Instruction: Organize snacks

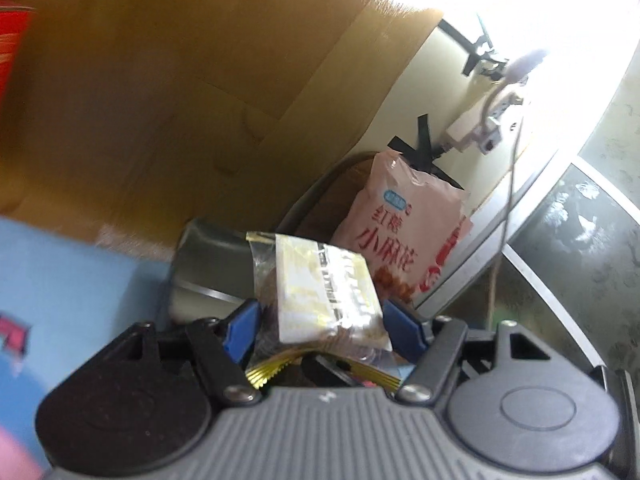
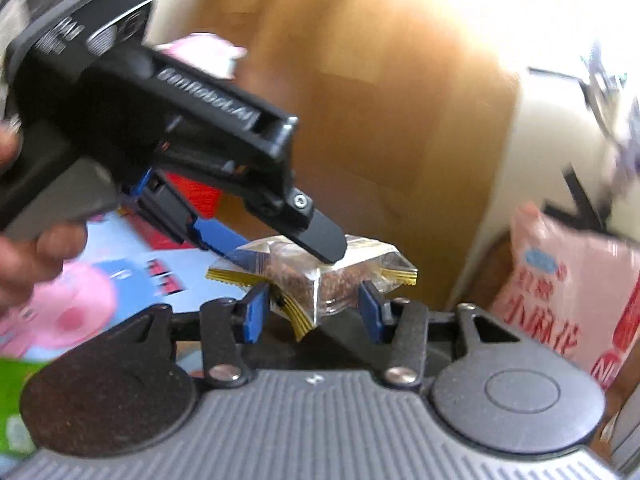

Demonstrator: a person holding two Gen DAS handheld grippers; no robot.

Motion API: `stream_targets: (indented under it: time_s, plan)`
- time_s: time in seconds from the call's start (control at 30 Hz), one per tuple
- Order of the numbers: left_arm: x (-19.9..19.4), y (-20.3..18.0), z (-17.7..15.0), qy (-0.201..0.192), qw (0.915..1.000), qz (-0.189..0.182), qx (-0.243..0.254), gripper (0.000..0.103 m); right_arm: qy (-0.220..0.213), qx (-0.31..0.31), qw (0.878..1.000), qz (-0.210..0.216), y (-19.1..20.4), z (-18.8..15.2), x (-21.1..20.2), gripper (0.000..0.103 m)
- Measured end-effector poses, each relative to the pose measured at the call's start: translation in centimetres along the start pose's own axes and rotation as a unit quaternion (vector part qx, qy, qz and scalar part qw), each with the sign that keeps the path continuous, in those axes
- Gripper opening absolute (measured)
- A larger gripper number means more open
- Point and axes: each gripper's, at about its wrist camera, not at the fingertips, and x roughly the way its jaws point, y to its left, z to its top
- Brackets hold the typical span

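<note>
1. Daylight blows out to pure white at one o'clock in both views, washing over the wooden floor (image 1: 168,80) there.
2. Motion blur smears the left wrist view from nine to eleven o'clock.
3. The right wrist view is softer still; the pink bag (image 2: 576,292) at three o'clock is streaked.
4. Fisheye bending curves straight edges toward the rims.

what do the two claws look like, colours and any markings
Both match: a ribbed grey body, two round black caps either side, black linkage arms with silver rivets, and blue pads on the fingers. The left claw seen side-on is a black housing with pale lettering, too blurred to read surely. The right claw shows no lettering.
</note>
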Motion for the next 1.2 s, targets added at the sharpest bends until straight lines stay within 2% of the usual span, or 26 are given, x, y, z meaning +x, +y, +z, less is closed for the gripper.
stream_targets:
  time_s: [0.1, 0.17, 0.23, 0.27, 0.37, 0.47, 0.53, 0.6, 0.7, 0.77, 0.93, 1.07, 1.13, 1.2]
  plan:
    - [3.4, -0.2, 0.6, 0.003, 0.9998, 0.019, 0.006, 0.069, 0.024, 0.055, 0.998, -0.007, -3.3, -0.5, 2.3, 0.051]
    - [4.6, -0.4, 0.4, 0.008, 0.9994, 0.033, 0.007, 0.07, 0.047, 0.072, 0.996, -0.028, -4.6, -1.2, 3.7, 0.053]
    - [4.3, -0.5, -0.3, 0.007, 0.9996, 0.026, 0.002, 0.07, 0.06, 0.078, 0.993, -0.062, -5.4, -1.7, 4.0, 0.057]
    - [3.6, -0.7, -0.8, 0.004, 0.9998, 0.018, 0.007, 0.074, 0.056, 0.089, 0.992, -0.063, -5.9, -1.9, 3.5, 0.057]
    - [1.3, -1.2, -2.4, -0.006, 0.999, 0.026, 0.035, 0.078, 0.042, 0.126, 0.99, -0.042, -6.6, -2.3, 1.2, 0.057]
    - [-1.0, -1.1, -4.4, 0.006, 0.9991, 0.021, 0.036, 0.078, 0.048, 0.162, 0.986, -0.002, -6.0, -3.4, -0.2, 0.057]
    - [-2.7, -1.0, -5.8, 0.012, 0.9989, 0.025, 0.039, 0.078, 0.051, 0.17, 0.984, 0.01, -4.8, -3.9, -1.7, 0.056]
    - [-4.7, -0.8, -7.5, 0.006, 0.998, 0.039, 0.05, 0.078, 0.061, 0.187, 0.98, 0.026, -4.3, -4.4, -2.5, 0.055]
    - [-7.6, -0.6, -9.3, -0.013, 0.9938, 0.082, 0.074, 0.078, 0.061, 0.202, 0.977, 0.037, -2.8, -5.1, -4.3, 0.055]
    - [-9.3, 0.1, -10.3, -0.023, 0.993, 0.094, 0.068, 0.078, 0.067, 0.214, 0.974, 0.042, -2.1, -5.5, -4.6, 0.056]
    - [-11.1, 2.0, -12.5, -0.019, 0.9913, 0.121, 0.049, 0.078, 0.09, 0.249, 0.962, 0.059, -1.0, -5.9, -3.2, 0.057]
    - [-11.3, 2.4, -13.2, -0.022, 0.9923, 0.115, 0.039, 0.078, 0.121, 0.291, 0.946, 0.079, -1.3, -5.4, -0.6, 0.058]
    - [-11.2, 2.6, -13.4, -0.029, 0.9932, 0.105, 0.039, 0.078, 0.138, 0.308, 0.937, 0.086, -1.6, -5.2, 1.0, 0.063]
    - [-10.7, 2.8, -13.8, -0.022, 0.9942, 0.099, 0.038, 0.078, 0.157, 0.318, 0.932, 0.077, -1.7, -5.2, 2.4, 0.074]
